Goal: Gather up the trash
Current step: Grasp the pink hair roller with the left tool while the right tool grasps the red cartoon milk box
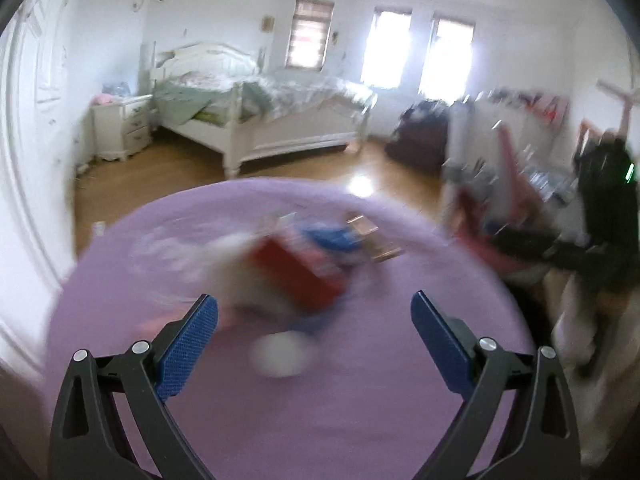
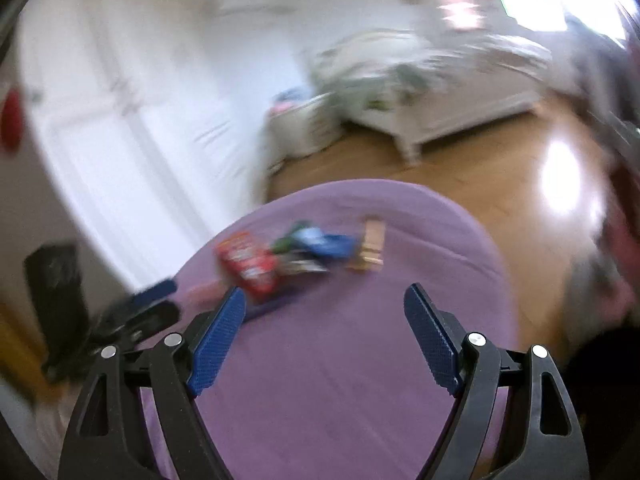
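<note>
Left wrist view
Table: one round table under a purple cloth (image 1: 360,420), my left gripper above its near part.
Trash: a blurred heap at mid-table; I count one red packet (image 1: 298,276), one blue wrapper (image 1: 332,238), one tan carton (image 1: 376,240) and one white ball (image 1: 280,354); anything more is smeared.
My left gripper (image 1: 314,330): jaws wide apart, nothing between them, touching nothing.
Room: one white bed (image 1: 280,120), one nightstand (image 1: 122,126).

Right wrist view
Trash: the same pile lies on the far half of the cloth; one red packet (image 2: 248,266), one blue wrapper (image 2: 328,246), one tan carton (image 2: 370,250), a green-and-dark scrap between them.
My right gripper (image 2: 325,320): jaws spread wide, empty, clear of the pile.
My left gripper (image 2: 140,308): seen blurred at the table's left edge.
</note>
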`<action>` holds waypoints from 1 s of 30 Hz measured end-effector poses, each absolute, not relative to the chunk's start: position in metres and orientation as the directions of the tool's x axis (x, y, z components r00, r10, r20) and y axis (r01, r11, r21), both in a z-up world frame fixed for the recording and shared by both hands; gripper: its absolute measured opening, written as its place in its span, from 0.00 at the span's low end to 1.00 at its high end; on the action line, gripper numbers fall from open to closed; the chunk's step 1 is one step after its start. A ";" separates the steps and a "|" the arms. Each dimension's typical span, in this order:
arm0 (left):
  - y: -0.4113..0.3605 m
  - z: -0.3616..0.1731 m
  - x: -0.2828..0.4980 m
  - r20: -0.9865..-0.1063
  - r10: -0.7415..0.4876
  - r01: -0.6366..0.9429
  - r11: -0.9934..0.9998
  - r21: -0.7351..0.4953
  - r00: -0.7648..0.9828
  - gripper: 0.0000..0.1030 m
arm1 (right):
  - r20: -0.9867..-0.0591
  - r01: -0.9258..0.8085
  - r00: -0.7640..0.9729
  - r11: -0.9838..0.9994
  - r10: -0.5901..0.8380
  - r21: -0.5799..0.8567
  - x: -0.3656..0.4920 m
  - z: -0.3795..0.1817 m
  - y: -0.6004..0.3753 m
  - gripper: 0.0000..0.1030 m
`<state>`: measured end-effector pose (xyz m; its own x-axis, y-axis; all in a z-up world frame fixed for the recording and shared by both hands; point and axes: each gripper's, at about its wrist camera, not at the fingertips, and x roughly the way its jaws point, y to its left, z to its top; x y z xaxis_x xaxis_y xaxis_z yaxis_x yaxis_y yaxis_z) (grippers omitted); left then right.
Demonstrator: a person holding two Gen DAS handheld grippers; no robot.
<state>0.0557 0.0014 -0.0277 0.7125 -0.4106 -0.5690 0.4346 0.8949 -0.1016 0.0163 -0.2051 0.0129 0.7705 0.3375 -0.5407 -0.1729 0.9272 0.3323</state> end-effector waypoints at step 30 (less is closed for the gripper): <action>0.049 -0.044 0.086 -0.647 -0.471 0.472 0.861 -0.189 0.600 0.28 | -0.519 -0.415 0.628 0.814 0.580 0.407 0.126 0.043 -0.115 0.54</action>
